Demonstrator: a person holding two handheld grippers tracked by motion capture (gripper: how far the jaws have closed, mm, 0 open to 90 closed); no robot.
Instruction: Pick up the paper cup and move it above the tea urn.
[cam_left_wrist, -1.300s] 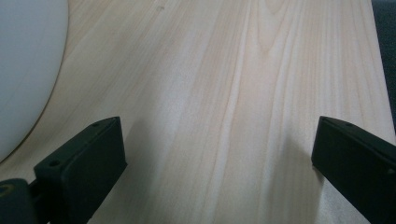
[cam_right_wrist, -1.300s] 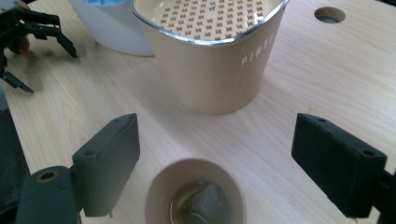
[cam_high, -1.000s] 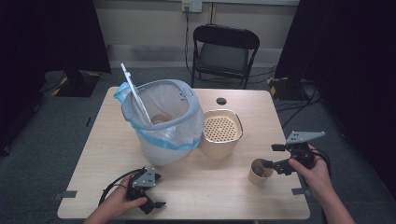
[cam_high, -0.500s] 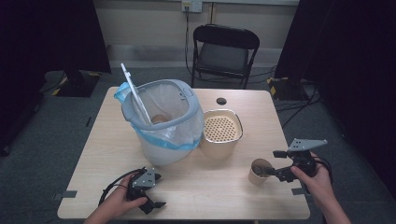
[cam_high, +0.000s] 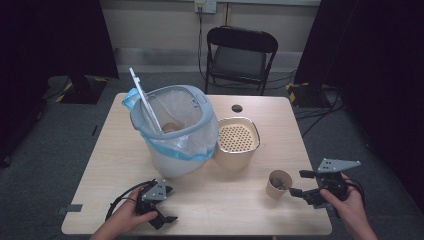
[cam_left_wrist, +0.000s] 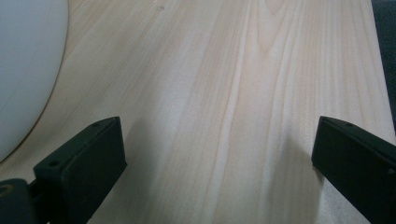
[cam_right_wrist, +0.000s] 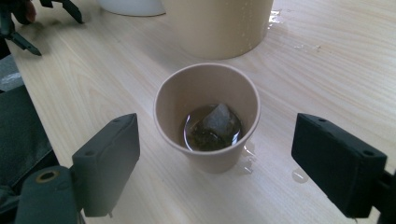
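A brown paper cup (cam_high: 278, 183) stands upright near the table's right front. It holds a tea bag (cam_right_wrist: 217, 119) in a little dark liquid. My right gripper (cam_high: 299, 183) is open just to the right of the cup (cam_right_wrist: 207, 116) and level with it. In the right gripper view its jaws stand wide on either side of the cup without touching it. My left gripper (cam_high: 169, 204) is open at the front left over bare wood (cam_left_wrist: 224, 93), with nothing between its jaws. The white bin base (cam_left_wrist: 23, 70) shows at that view's left edge.
A white bin (cam_high: 175, 135) with a blue liner and a raised lid stands mid-table. A beige container (cam_high: 237, 145) with a perforated top is right beside it. Water drops (cam_right_wrist: 299, 175) lie around the cup. A folding chair (cam_high: 240, 55) stands beyond the table.
My right gripper has sunk and drawn back toward the near edge, staying open beside the cup. The cup and the left gripper have not moved.
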